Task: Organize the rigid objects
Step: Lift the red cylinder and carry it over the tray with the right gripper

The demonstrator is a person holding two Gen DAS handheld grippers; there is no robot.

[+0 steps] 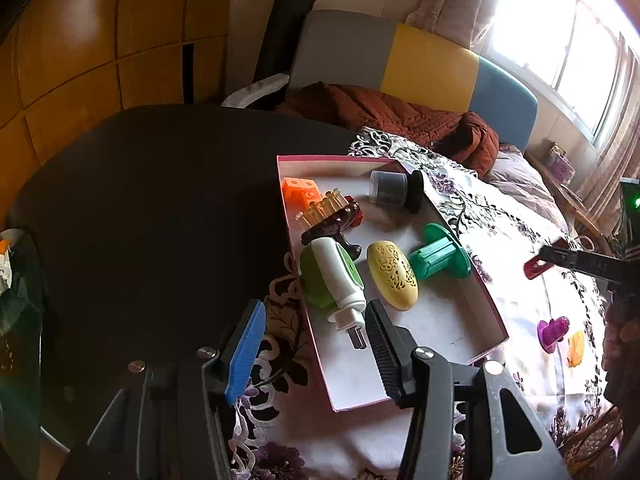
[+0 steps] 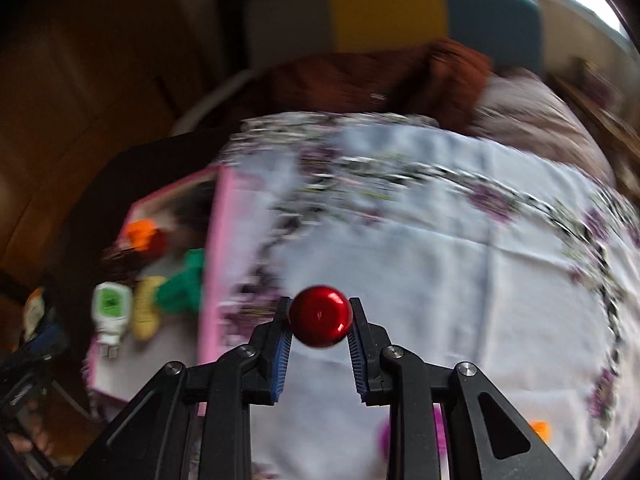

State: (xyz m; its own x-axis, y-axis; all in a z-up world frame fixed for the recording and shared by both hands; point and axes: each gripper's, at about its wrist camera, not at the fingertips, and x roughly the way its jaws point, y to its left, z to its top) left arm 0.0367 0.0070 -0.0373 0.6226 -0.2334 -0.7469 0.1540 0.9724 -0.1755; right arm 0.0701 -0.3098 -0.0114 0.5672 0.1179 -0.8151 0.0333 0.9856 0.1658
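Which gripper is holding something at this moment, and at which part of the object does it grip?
The right gripper holds a shiny red round object, pinched at its two opposite sides between the fingertips. The left gripper is open and holds nothing.

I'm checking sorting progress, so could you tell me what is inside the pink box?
Inside the pink box: orange block, brown comb, grey jar, green spool, yellow case, green-white plug-in. The comb partly hides something red.

A rust-brown quilted jacket [image 1: 404, 120] lies before a grey-yellow-blue headboard [image 1: 420, 64] beside wooden cabinets [image 1: 100, 40].
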